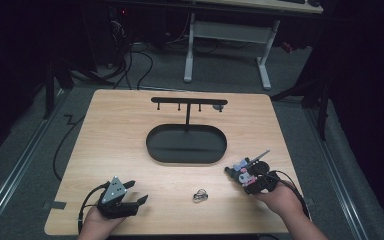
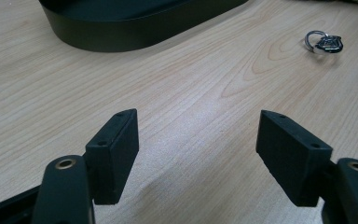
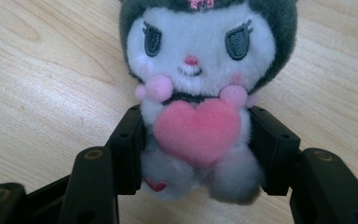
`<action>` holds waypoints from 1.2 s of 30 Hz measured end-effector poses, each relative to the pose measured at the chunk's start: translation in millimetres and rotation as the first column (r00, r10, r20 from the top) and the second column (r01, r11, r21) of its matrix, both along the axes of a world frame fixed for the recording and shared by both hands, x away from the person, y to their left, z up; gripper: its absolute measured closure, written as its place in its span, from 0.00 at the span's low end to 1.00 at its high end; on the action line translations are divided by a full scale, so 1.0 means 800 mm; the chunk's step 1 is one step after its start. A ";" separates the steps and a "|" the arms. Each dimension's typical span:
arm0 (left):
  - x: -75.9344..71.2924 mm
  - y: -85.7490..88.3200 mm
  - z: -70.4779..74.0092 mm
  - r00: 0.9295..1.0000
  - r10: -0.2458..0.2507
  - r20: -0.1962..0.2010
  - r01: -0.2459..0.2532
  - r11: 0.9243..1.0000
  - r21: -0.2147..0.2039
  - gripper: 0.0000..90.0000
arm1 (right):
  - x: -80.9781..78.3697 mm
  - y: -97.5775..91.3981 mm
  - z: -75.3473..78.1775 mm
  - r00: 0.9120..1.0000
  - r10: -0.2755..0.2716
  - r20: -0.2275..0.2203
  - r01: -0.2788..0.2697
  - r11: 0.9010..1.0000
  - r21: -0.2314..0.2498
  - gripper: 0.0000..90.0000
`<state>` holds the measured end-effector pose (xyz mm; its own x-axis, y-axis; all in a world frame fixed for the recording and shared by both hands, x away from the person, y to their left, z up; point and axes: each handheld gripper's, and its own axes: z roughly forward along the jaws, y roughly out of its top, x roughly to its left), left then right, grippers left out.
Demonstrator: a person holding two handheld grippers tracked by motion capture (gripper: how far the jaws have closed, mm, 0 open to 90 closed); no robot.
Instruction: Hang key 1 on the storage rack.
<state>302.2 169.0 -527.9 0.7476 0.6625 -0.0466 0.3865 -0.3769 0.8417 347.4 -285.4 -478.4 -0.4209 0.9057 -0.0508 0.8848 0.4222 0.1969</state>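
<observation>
- Right tongs (image 3: 196,140): clamped on both sides of a plush toy (image 3: 200,79), gripping its body at the pink heart; toy's back on the bench (image 3: 37,70).
- Left tongs (image 2: 196,154): spread wide, nothing between them, low over bare bench at the near left.
- Key ring (image 2: 324,43) lies on the bench between the two hands, apart from both; looks like a small charm on it, too small to be sure.
- Black oval tray (image 1: 186,145) with hook stand (image 1: 189,102) sits mid-bench, beyond both tongs.
</observation>
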 end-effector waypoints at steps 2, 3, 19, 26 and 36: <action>0.000 -0.001 0.000 1.000 -0.001 0.001 0.001 1.000 0.002 0.34 | 0.001 -0.002 -0.001 1.000 -0.003 -0.007 0.003 1.000 0.009 0.50; 0.000 -0.001 0.000 1.000 -0.002 0.000 0.002 1.000 0.005 0.34 | 0.001 -0.003 -0.002 1.000 -0.004 -0.007 0.005 1.000 0.016 0.50; -0.001 -0.001 0.000 1.000 -0.001 0.005 0.001 1.000 -0.003 0.34 | 0.006 -0.005 -0.001 1.000 -0.007 -0.023 0.008 1.000 0.024 0.54; -0.001 -0.002 0.000 1.000 -0.005 0.004 0.005 1.000 -0.002 0.34 | 0.004 -0.012 0.020 1.000 -0.010 -0.006 0.011 0.999 0.042 0.56; -0.002 -0.004 0.000 1.000 -0.014 0.005 0.014 1.000 0.000 0.34 | 0.000 -0.011 0.048 1.000 0.005 0.009 -0.005 0.995 0.100 0.56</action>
<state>300.5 166.2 -528.1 0.7568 0.6523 -0.0429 0.3772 -0.3821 0.8436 347.1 -294.4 -440.0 -0.4254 0.9043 0.0360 0.8808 0.4046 0.2459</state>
